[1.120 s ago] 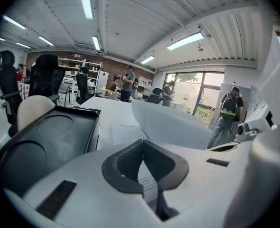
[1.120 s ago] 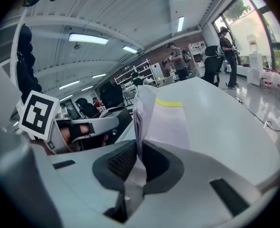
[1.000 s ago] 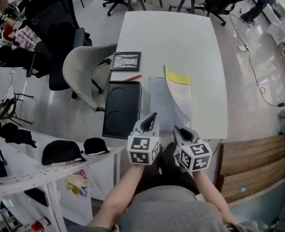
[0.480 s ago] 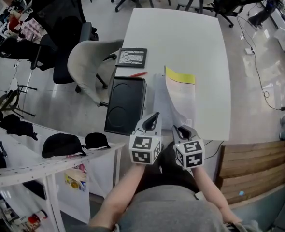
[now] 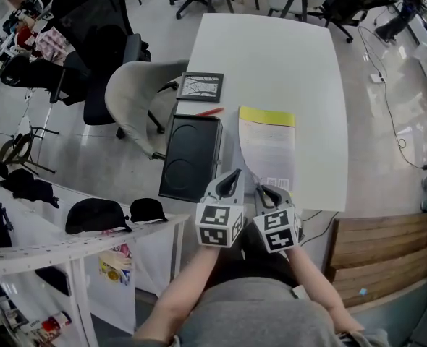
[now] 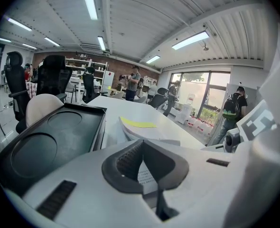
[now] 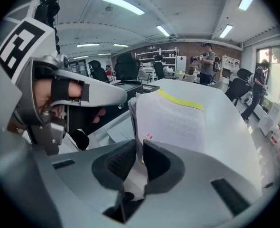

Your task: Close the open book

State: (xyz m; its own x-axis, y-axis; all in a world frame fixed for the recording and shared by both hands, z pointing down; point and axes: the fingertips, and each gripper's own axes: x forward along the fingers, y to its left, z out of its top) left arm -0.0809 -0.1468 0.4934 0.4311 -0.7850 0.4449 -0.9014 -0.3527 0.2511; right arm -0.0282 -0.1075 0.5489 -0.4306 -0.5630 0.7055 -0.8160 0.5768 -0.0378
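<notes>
The book (image 5: 266,150) lies on the white table (image 5: 271,56), a yellow strip (image 5: 267,116) across its far end. In the right gripper view a thick sheaf of printed pages (image 7: 171,120) rises from between the jaws of my right gripper (image 7: 140,151). Those jaws are opening, with the sheaf's near edge still between the pads. In the head view the right gripper (image 5: 264,191) sits at the book's near edge. My left gripper (image 5: 233,173) stays beside it at the left, shut with nothing in it (image 6: 142,144).
A black tray (image 5: 192,157) lies left of the book, with a red pen (image 5: 208,111) and a framed picture (image 5: 200,87) beyond it. A beige chair (image 5: 137,100) stands at the table's left side. The table's near edge runs just under the grippers.
The raised leaf has come down and now lies almost flat over the book. My right gripper has rolled and sunk a little with it. The left gripper has kept still.
</notes>
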